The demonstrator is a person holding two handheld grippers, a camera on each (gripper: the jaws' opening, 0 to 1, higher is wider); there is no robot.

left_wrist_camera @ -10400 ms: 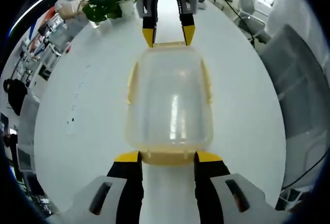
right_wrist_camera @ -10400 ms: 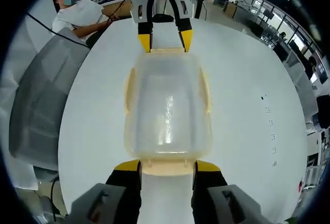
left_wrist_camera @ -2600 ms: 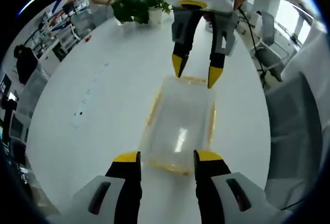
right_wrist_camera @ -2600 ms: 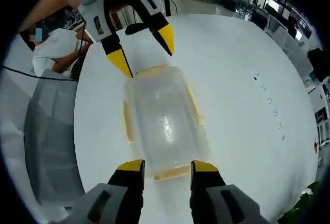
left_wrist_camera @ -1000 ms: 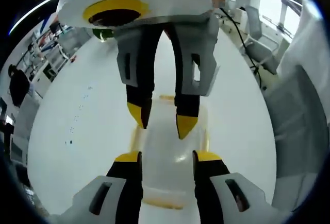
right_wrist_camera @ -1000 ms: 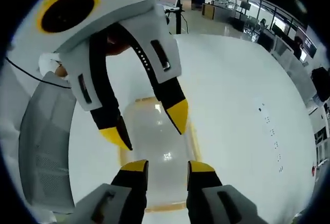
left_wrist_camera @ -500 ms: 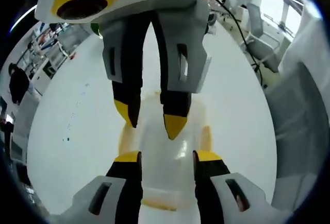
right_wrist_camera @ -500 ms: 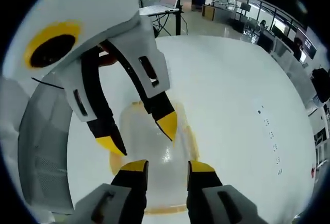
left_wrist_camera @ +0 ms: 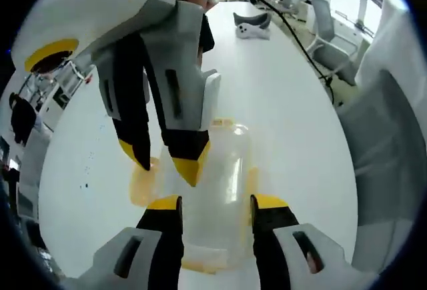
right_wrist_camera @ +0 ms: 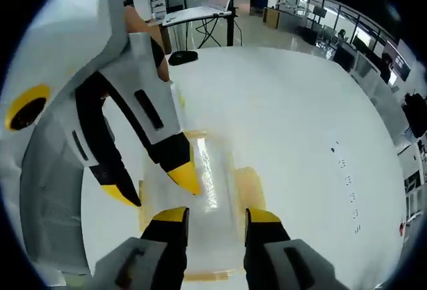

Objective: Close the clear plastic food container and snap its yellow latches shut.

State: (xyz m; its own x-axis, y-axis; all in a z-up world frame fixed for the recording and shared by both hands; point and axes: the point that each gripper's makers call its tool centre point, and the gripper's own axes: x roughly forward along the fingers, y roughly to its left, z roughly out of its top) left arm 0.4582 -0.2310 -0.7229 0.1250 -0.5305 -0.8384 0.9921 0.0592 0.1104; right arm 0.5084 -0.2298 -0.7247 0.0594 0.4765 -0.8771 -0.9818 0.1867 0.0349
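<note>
The clear plastic food container with its lid on (left_wrist_camera: 212,190) is seen lying on the white, smooth table top (left_wrist_camera: 287,110), directly ahead of the left gripper (left_wrist_camera: 215,201), whose yellow-tipped black jaws are spread wide at 6 o'clock with the container's near end between and beyond them. In the right gripper view the same container (right_wrist_camera: 200,190) is seen just ahead of the right gripper (right_wrist_camera: 215,215), whose jaws are likewise held apart and grip nothing.

In the left gripper view the right gripper (left_wrist_camera: 165,160) is seen coming in from 11 o'clock, its tips poised at the container's left edge, one beside a yellow latch (left_wrist_camera: 141,182) that is splayed outward; contact cannot be told. Another yellow latch (left_wrist_camera: 200,261) is seen at the container's near end. In the right gripper view the left gripper (right_wrist_camera: 153,187) is seen entering from 10 o'clock, its tips over the container's left side, and a yellow latch (right_wrist_camera: 248,182) is seen lying flat outward at 3 o'clock of the container.

The container is translucent, rounded at its corners and glossy, with a bright glare streak along its lid. A grey mesh chair back (left_wrist_camera: 383,163) is seen at 3 o'clock beyond the table's edge. A dark cable (left_wrist_camera: 293,30) and a small white-and-dark device (left_wrist_camera: 252,25) are seen on the table at 1 o'clock.
</note>
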